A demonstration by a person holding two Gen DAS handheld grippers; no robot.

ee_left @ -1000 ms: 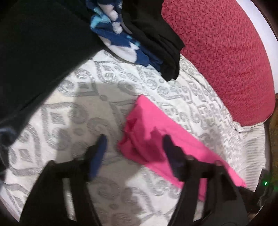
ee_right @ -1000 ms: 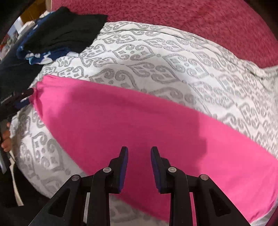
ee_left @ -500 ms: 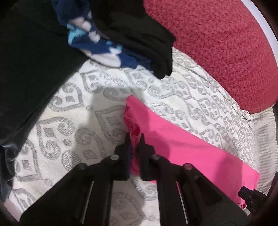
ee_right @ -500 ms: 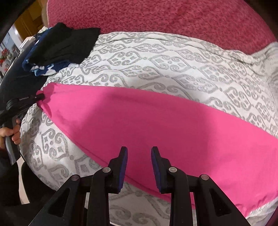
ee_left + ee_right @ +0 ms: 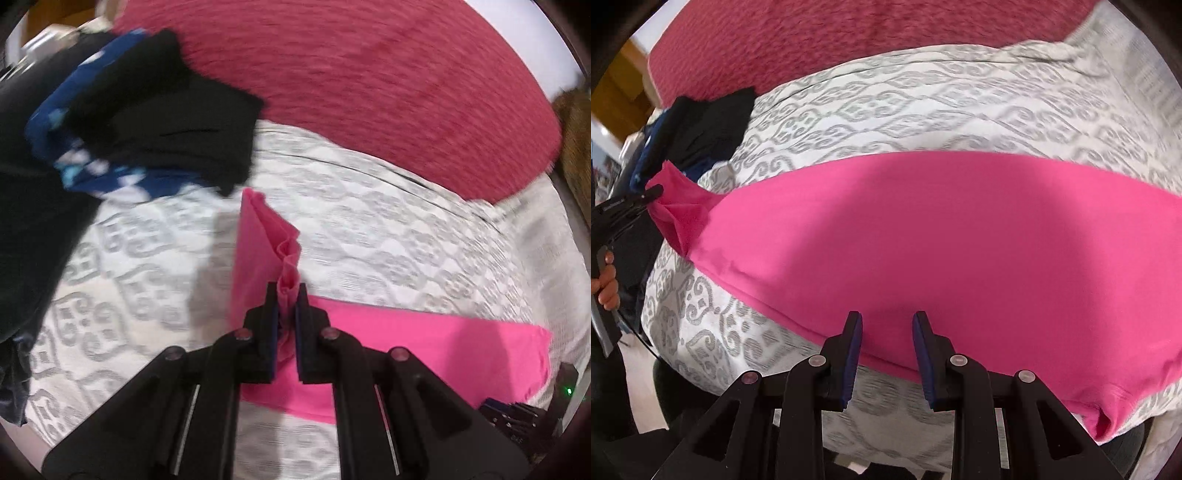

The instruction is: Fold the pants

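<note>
Bright pink pants (image 5: 923,240) lie as a long band across the patterned bed cover. My left gripper (image 5: 287,288) is shut on one bunched end of the pants (image 5: 258,236) and holds that end off the cover, so the cloth stands up in folds beyond the fingertips. The right wrist view shows that same left gripper (image 5: 646,195) at the far left, pinching the raised end. My right gripper (image 5: 886,317) hovers over the near edge of the pants, around the middle. Its jaws stand a little apart with nothing pinched between them.
A pile of black and blue patterned clothes (image 5: 159,122) sits just beyond the lifted end. A red textured blanket (image 5: 369,92) covers the far side of the bed. The white and grey cover (image 5: 406,251) lies between them. A hand (image 5: 605,284) grips the left tool's handle.
The left gripper went from open around the pants' end to shut on it, then lifted the end off the cover. The right gripper slid along the pants' near edge, jaws unchanged.
</note>
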